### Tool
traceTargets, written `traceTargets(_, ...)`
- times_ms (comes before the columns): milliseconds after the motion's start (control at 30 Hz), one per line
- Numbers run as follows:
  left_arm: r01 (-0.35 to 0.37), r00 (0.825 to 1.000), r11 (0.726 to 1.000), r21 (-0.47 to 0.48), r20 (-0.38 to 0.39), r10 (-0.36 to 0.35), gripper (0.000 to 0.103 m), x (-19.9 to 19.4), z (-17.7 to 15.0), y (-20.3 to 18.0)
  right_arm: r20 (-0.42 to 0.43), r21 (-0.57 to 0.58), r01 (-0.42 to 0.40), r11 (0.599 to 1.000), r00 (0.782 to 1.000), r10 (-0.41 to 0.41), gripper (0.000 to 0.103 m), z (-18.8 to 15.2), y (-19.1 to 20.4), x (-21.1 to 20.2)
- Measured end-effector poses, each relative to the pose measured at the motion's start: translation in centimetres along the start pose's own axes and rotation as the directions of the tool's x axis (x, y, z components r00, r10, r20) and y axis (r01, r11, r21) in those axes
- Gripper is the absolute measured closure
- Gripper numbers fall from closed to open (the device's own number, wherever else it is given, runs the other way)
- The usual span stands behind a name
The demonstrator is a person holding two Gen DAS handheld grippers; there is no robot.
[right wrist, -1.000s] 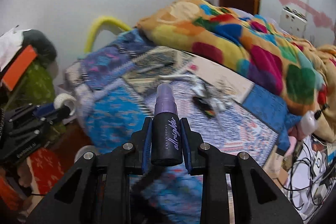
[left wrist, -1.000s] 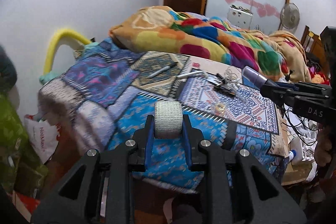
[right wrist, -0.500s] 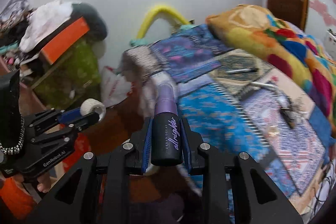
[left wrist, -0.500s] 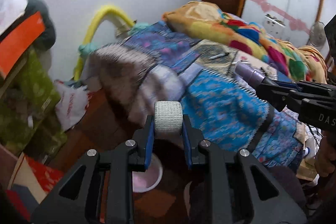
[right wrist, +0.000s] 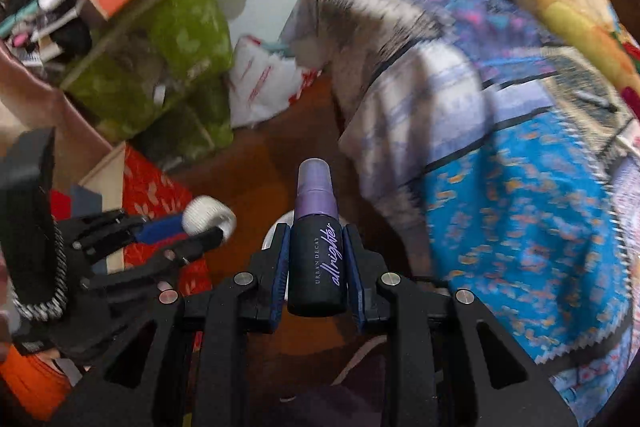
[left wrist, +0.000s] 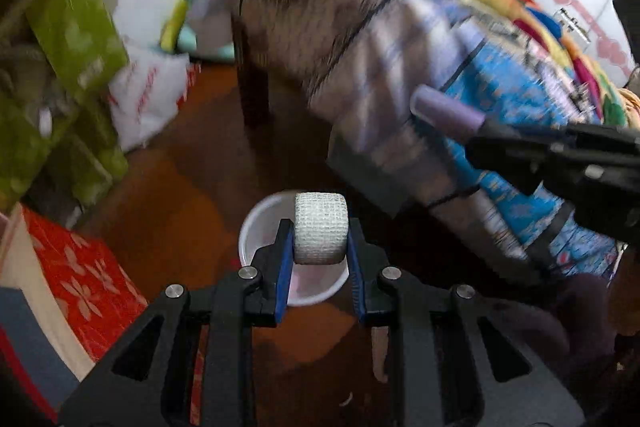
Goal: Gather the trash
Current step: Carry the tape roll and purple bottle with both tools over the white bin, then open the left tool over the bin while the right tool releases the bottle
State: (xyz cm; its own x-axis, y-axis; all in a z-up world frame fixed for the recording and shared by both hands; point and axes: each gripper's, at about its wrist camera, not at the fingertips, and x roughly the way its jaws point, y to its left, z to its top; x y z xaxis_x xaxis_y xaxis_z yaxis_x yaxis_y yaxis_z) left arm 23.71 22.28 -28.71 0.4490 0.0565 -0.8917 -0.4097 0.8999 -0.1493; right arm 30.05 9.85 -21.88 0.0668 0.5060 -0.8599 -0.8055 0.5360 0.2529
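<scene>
Both grippers had swung away from the bed top and down toward the floor within the last second, so the view that had been filled by the patterned bedspread [left wrist: 516,99] now took in the brown floor [left wrist: 180,195] beside the bed. The left gripper [left wrist: 320,247] remained clenched on a white gauze tape roll [left wrist: 321,233], which now sat directly in line with a small white bin [left wrist: 256,227] on the floor, apparently above it. The right gripper [right wrist: 316,247] likewise kept its grasp on a black and purple Urban Decay setting spray bottle [right wrist: 317,247], held just right of the left one, with the bin's rim barely visible behind the bottle. Judging by this, both pieces of trash had been carried to the drop point, and release seemed the likely next step, the roll first. Motion blur suggested the arms had not settled.
</scene>
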Motion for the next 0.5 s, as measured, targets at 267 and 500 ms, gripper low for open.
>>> traceTargets(267, -0.010, 0.987, 0.998, -0.061, -0.159, 0.000, 0.078, 7.7, -1.4, 2.6, -0.184, -0.018, -0.041, 0.999, 0.982, 0.037, 0.079, 0.8, -0.2, 7.6)
traceTargets(500, -0.015, 0.979, 0.993, -0.118, -0.205, -0.010, 0.078, 10.8, -0.9, 4.2, -0.283, -0.020, -0.068, 0.997, 0.957, 0.060, 0.079, 1.4, -0.1, 11.6)
